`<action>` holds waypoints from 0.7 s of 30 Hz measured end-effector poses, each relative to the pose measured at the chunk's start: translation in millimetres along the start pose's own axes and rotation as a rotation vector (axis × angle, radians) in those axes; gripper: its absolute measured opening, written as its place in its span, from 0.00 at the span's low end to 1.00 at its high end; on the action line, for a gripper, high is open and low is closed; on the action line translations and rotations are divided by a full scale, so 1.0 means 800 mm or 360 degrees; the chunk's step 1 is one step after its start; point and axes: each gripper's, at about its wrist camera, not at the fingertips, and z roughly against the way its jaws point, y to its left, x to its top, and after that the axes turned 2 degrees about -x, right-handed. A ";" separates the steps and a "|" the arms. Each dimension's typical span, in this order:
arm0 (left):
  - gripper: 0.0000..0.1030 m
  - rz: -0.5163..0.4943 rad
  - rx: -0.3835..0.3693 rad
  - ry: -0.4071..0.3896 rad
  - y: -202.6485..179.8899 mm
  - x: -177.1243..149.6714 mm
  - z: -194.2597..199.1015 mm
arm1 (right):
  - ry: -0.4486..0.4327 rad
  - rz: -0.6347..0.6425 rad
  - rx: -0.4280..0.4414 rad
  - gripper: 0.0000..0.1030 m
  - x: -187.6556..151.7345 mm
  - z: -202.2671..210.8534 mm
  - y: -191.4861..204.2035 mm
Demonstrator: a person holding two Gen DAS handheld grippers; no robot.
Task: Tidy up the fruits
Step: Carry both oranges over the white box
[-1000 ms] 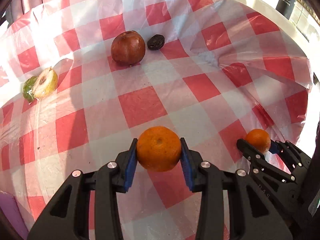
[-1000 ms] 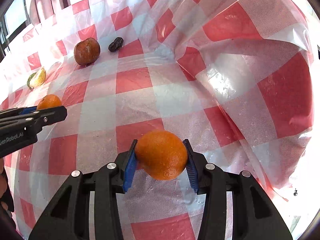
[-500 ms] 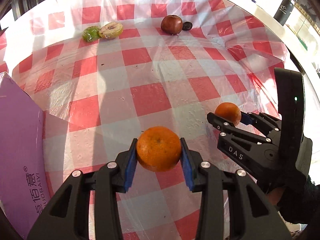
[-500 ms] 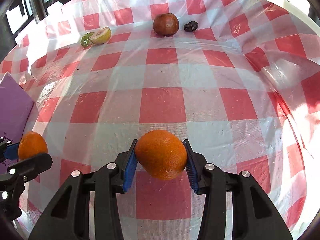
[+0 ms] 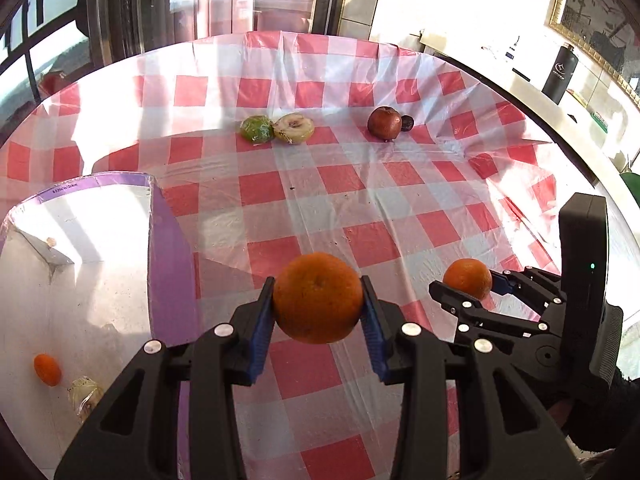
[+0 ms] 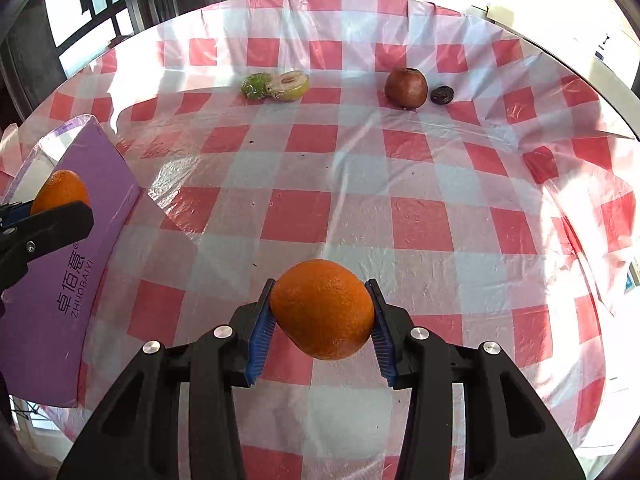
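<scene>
Gripping a round orange (image 5: 318, 297) between its blue pads, the left gripper (image 5: 318, 316) sits at the bottom centre of its view, beside the open purple cardboard box (image 5: 170, 264) at lower left. Inside that box lie a small orange fruit (image 5: 47, 369) and a pale wrapped fruit (image 5: 85, 396). The right gripper (image 6: 322, 318) is likewise clamped on a second round orange (image 6: 322, 309) above the red-and-white checked plastic tablecloth (image 6: 420, 216). Toward the upper frame rest a green wrapped fruit (image 6: 255, 86) touching a halved pale fruit (image 6: 290, 85), and a reddish-brown round fruit (image 6: 406, 87) near a small dark fruit (image 6: 441, 94).
</scene>
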 end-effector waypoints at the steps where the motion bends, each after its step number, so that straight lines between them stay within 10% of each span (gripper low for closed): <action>1: 0.39 0.0009 0.0009 -0.0026 0.009 0.002 0.008 | -0.0009 0.0009 0.0008 0.42 0.002 0.003 0.008; 21: 0.39 0.0105 0.0293 -0.0205 0.185 -0.034 0.117 | -0.0283 0.0251 0.0247 0.42 0.032 0.063 0.200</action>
